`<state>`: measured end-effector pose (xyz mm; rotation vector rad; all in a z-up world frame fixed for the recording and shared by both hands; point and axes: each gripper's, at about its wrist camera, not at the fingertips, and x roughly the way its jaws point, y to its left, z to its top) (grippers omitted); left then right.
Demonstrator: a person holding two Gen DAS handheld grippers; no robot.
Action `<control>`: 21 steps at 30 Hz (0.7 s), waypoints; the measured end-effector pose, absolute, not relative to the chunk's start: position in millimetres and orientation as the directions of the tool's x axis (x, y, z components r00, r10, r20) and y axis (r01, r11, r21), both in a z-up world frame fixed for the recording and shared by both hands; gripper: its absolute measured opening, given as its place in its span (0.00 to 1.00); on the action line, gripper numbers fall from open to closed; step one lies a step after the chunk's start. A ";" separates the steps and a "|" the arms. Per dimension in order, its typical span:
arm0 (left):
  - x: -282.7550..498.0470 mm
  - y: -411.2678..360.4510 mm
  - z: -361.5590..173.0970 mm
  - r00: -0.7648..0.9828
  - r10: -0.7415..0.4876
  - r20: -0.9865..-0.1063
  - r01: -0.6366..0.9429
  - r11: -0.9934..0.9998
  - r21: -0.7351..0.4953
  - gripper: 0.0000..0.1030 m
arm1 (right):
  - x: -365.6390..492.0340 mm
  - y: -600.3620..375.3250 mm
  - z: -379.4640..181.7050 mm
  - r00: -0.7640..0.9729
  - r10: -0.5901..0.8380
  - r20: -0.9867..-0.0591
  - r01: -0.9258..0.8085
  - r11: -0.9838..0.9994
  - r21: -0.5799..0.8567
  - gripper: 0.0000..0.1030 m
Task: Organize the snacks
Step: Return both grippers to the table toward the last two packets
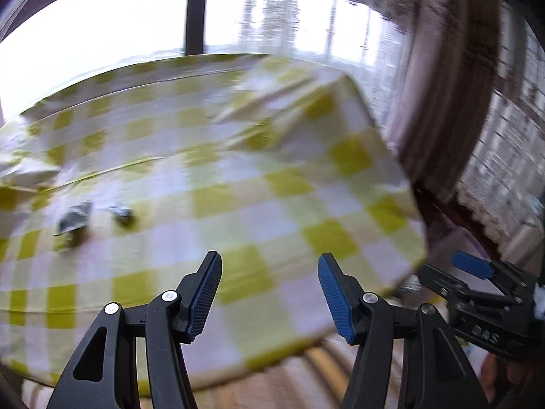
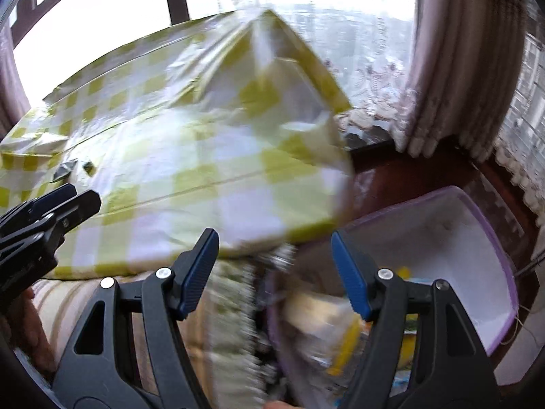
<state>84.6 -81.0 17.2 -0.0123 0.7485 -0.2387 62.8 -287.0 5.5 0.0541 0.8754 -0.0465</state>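
Nearest in the left wrist view, the left gripper (image 1: 269, 293) has its two blue-padded fingers apart with nothing between them, above the near edge of a table under a yellow-and-white checked cloth (image 1: 279, 184). The right gripper (image 2: 275, 266) likewise stands with its fingers apart and empty, over the gap between the table and a container. On the right gripper's body, seen from the left wrist, raised letters read roughly "DAS".

Below and right of the right gripper sits one translucent purple-rimmed bin (image 2: 490, 238), off the table, holding blurred snack packets (image 2: 344, 334) in yellow and pale wrappers; their print and their number cannot be read.

Farther out on the cloth lie two small dark wrapped snacks (image 1: 75, 220), near each other, unlabelled at this blur. Beyond are a window frame (image 1: 196, 10) and curtains (image 2: 453, 78).
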 end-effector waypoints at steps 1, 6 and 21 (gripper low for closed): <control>89.5 -68.8 16.6 0.713 -0.200 -0.673 0.181 0.979 -0.099 0.58 | 64.8 -279.9 5.6 0.642 -0.007 -0.767 0.049 0.998 0.031 0.69; 111.2 -13.5 12.2 0.723 -0.111 -0.681 0.043 0.992 -0.116 0.58 | 81.7 -235.1 7.0 0.665 0.058 -0.745 -0.033 0.998 0.049 0.69; 150.3 101.2 -5.0 0.690 0.069 -0.720 -0.260 0.952 -0.158 0.63 | 135.1 -135.7 -1.6 0.672 0.163 -0.722 -0.178 0.982 0.056 0.71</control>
